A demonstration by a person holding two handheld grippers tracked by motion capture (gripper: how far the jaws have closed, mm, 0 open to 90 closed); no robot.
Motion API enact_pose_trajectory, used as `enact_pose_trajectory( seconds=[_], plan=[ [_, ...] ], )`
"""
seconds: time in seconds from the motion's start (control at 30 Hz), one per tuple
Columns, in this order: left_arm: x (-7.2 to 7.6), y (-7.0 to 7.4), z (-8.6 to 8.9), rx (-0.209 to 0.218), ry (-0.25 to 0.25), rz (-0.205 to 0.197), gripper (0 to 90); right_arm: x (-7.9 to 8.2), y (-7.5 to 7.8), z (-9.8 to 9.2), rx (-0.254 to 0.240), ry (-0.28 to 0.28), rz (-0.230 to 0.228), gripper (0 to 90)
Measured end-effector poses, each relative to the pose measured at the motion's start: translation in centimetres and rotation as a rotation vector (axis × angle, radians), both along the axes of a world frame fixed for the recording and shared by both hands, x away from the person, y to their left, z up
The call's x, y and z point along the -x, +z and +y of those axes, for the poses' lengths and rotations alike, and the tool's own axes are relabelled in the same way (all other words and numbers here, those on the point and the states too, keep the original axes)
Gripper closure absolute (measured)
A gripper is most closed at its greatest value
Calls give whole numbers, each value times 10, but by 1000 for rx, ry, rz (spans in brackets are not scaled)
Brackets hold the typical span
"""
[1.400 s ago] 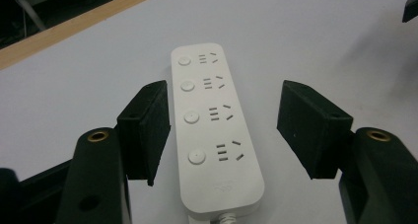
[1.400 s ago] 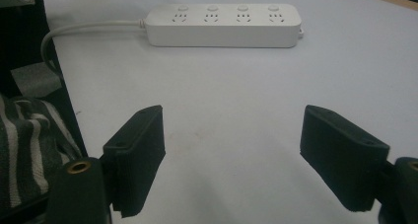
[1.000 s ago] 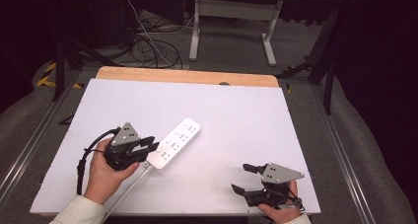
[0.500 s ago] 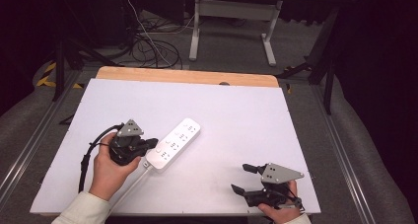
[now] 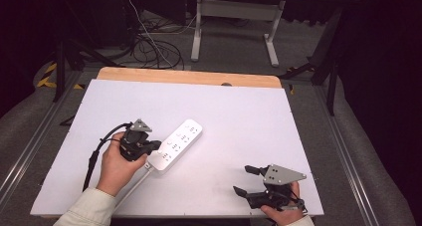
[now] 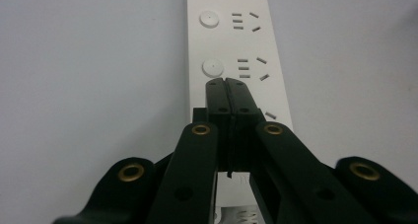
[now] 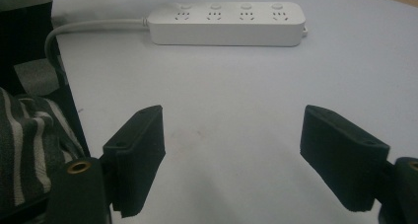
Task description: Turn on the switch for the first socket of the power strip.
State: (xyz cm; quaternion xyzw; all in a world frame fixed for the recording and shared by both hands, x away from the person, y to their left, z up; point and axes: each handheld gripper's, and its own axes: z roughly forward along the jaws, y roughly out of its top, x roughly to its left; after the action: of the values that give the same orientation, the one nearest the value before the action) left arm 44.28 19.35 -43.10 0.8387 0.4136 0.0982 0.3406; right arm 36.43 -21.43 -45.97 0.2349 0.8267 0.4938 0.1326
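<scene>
My left gripper point(image 5: 158, 145) has just clenched its jaws, nothing between them, tips over the power strip point(image 5: 175, 144) at the surface's 8 o'clock; I judge a switch press next. Right gripper point(image 5: 245, 180) idles, jaws released, at 5 o'clock.

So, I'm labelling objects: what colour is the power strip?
White all over; the power strip shows best in the right gripper view.

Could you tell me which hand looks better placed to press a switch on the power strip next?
Left, probably. The left tool is shut, tips over the power strip near a round switch. The right tool sits open near the table's front edge, well apart.
</scene>
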Motion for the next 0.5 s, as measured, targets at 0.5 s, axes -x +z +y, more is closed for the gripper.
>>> enact_pose_trajectory(
  seconds=[0.5],
  plan=[
    [-9, -10, -13, -108, -13, 53, 900, -1, -1, 0, 7, 2, 2, 253]
  ],
)
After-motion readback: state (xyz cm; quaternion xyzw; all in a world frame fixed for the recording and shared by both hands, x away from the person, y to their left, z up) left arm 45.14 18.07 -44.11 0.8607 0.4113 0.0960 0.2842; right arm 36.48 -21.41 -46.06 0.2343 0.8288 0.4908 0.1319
